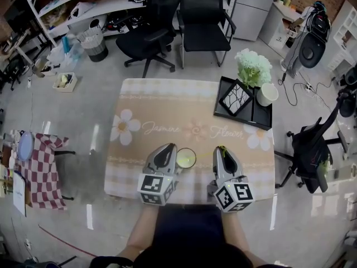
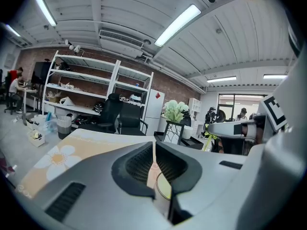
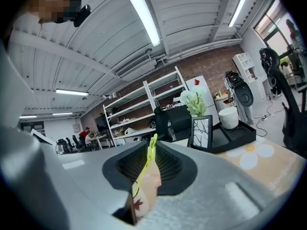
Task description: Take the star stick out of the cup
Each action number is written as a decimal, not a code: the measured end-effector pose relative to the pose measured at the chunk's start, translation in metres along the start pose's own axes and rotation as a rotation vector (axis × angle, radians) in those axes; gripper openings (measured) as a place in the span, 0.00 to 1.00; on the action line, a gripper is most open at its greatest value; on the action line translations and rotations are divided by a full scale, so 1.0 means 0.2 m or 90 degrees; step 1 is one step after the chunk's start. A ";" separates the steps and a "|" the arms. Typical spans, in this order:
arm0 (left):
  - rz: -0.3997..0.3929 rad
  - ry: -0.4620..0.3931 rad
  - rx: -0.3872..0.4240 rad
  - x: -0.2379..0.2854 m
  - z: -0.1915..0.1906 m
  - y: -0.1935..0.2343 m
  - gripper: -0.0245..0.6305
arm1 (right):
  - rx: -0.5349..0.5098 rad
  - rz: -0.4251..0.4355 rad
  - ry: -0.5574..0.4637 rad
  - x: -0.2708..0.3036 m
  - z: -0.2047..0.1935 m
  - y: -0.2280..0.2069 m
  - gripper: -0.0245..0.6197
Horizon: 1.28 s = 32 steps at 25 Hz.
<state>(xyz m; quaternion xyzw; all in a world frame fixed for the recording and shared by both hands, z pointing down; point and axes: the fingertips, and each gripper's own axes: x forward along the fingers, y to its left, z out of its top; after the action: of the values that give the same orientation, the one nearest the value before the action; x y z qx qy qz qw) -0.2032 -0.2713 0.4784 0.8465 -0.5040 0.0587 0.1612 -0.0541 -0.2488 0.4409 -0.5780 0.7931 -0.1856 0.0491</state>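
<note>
The person's forearms come in at the near edge of the table, nearer than the cup, one gripper in each hand.

The left gripper lies just left of the cup, its side against the cup's wall. Its jaws are pressed together with only a hairline between the pads, and nothing shows in them.

The right gripper lies right of the cup and a little apart from it. Its jaws pinch the star stick, a thin yellow-green rod. From the head view its long axis runs nearly level across the table, from the cup's rim rightward to the jaw tips. Whether its left end sits inside the cup cannot be told. In the right gripper view the clamped end points forward and up past the pads.

The table wears a beige cloth printed with white flowers. Beyond the cup and to the right, a black tray holds a framed picture, a white pot and a bunch of pale flowers.

Farther off on the grey floor stand two black chairs, white shelving and a brick wall. A checked cloth hangs far left of the cup.
</note>
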 end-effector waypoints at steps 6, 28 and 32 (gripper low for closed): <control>0.007 -0.003 0.000 0.00 0.00 -0.01 0.07 | 0.012 0.019 0.000 0.01 0.00 0.01 0.10; -0.015 -0.005 0.015 -0.08 -0.01 -0.05 0.07 | 0.029 0.048 -0.036 -0.08 0.08 0.12 0.06; -0.017 -0.005 0.016 -0.10 -0.01 -0.04 0.07 | 0.028 0.041 -0.045 -0.10 0.10 0.13 0.06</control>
<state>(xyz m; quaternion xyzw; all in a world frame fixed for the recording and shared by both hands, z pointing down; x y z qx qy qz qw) -0.2063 -0.2505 0.4725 0.8552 -0.4927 0.0594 0.1493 -0.0660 -0.2282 0.4110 -0.5570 0.8049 -0.1810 0.0958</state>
